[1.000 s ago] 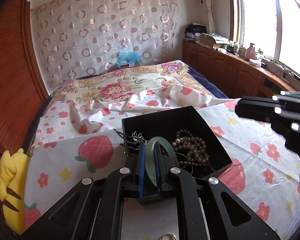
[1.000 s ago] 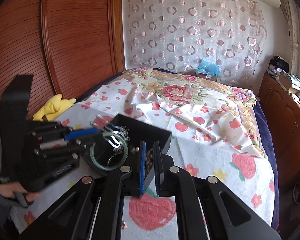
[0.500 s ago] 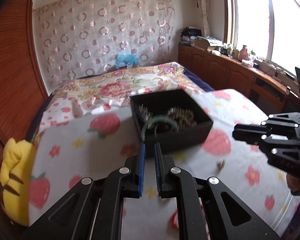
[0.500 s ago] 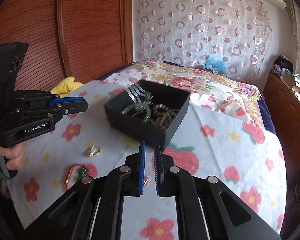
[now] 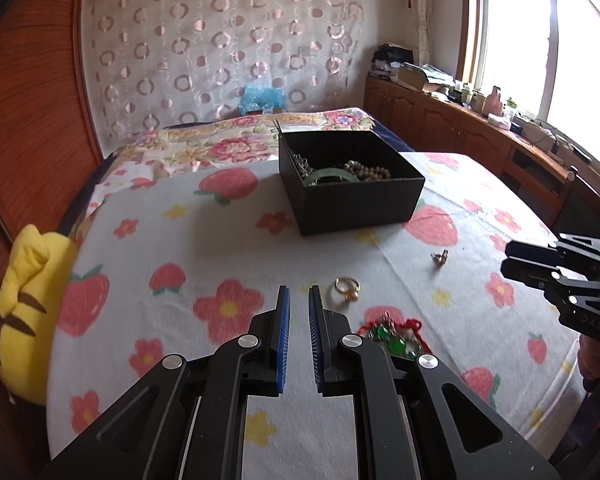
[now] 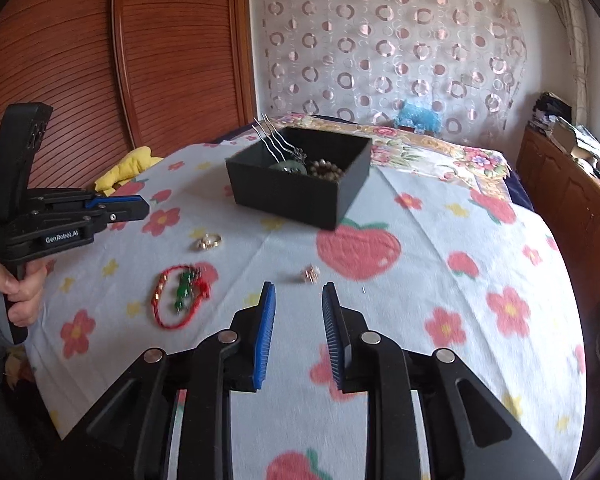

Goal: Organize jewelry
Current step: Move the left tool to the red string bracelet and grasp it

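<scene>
A black box point(image 5: 352, 196) point(image 6: 300, 192) on the strawberry-print cloth holds a green bangle point(image 5: 331, 176), brown beads point(image 5: 370, 170) and a silver hair comb point(image 6: 272, 142). On the cloth lie a gold ring point(image 5: 347, 286) point(image 6: 207, 241), a small earring point(image 5: 440, 257) point(image 6: 310, 273) and a red cord bracelet with green stones point(image 5: 394, 336) point(image 6: 180, 294). My left gripper point(image 5: 296, 296) point(image 6: 138, 205) is empty with a narrow gap, just left of the ring. My right gripper point(image 6: 298, 294) point(image 5: 512, 256) is open and empty, just short of the earring.
A yellow plush toy point(image 5: 28, 308) lies at the cloth's left edge. Behind the cloth-covered surface is a floral bedspread point(image 5: 228, 140). Wooden cabinets point(image 5: 460, 136) line the right wall, a wooden panel wall point(image 6: 160, 52) the left.
The left gripper let go of the green bangle into the box and drew back. Both grippers have pulled back low over the loose jewelry. The right gripper has opened.
</scene>
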A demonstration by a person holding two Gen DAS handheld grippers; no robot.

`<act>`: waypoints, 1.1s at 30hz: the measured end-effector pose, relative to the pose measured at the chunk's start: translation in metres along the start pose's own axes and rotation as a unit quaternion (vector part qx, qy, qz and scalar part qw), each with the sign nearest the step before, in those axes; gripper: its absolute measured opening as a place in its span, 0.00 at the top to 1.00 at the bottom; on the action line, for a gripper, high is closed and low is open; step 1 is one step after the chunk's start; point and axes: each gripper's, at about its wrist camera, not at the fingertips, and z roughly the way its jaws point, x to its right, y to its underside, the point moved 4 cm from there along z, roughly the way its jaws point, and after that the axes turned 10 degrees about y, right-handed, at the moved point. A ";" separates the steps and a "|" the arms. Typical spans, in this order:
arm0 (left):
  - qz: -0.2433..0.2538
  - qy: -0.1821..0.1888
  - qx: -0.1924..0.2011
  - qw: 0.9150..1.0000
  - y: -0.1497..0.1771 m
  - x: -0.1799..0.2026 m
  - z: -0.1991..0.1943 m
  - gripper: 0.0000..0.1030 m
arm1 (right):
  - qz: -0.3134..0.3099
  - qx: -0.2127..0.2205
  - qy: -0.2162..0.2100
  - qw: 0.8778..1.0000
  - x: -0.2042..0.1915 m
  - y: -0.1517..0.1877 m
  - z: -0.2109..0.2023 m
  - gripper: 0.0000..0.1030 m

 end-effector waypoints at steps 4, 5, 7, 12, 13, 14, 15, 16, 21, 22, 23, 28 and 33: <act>0.000 0.002 -0.004 1.000 0.008 0.005 -0.002 0.80 | 0.004 -0.012 0.006 1.000 0.004 0.015 -0.004 0.74; 0.001 0.001 -0.004 1.000 0.009 0.006 -0.003 0.76 | 0.005 -0.016 0.009 1.000 0.005 0.020 -0.005 0.74; 0.000 0.004 -0.006 1.000 0.013 0.008 -0.004 0.76 | 0.007 -0.021 0.010 1.000 0.006 0.027 -0.007 0.74; 0.000 0.011 -0.023 1.000 0.020 0.017 0.002 0.76 | 0.006 -0.027 0.017 0.999 0.003 0.041 -0.008 0.74; 0.001 0.015 -0.028 0.999 0.022 0.020 0.005 0.76 | 0.004 -0.024 0.019 1.000 0.002 0.041 -0.010 0.74; 0.003 0.017 -0.032 0.999 0.024 0.022 0.007 0.76 | 0.002 -0.023 0.020 1.000 0.001 0.042 -0.010 0.73; 0.004 0.020 -0.035 0.999 0.025 0.025 0.009 0.76 | -0.002 -0.024 0.023 0.999 0.000 0.043 -0.009 0.73; 0.007 0.024 -0.039 0.999 0.026 0.029 0.012 0.76 | -0.006 -0.025 0.027 0.999 -0.001 0.042 -0.009 0.72; 0.009 0.024 -0.050 0.998 0.026 0.036 0.021 0.76 | -0.008 -0.025 0.029 0.999 -0.003 0.041 -0.009 0.69; 0.006 0.025 -0.051 0.998 0.026 0.037 0.023 0.76 | -0.008 -0.025 0.029 0.999 -0.003 0.041 -0.009 0.69; 0.004 0.026 -0.052 0.998 0.025 0.038 0.025 0.76 | -0.008 -0.025 0.029 0.999 -0.004 0.041 -0.008 0.69; 0.011 0.017 -0.069 0.997 0.029 0.042 0.035 0.76 | -0.008 -0.025 0.029 0.999 -0.004 0.042 -0.008 0.69; 0.020 0.002 -0.070 0.997 0.033 0.041 0.033 0.86 | -0.009 -0.026 0.030 0.999 -0.004 0.042 -0.008 0.69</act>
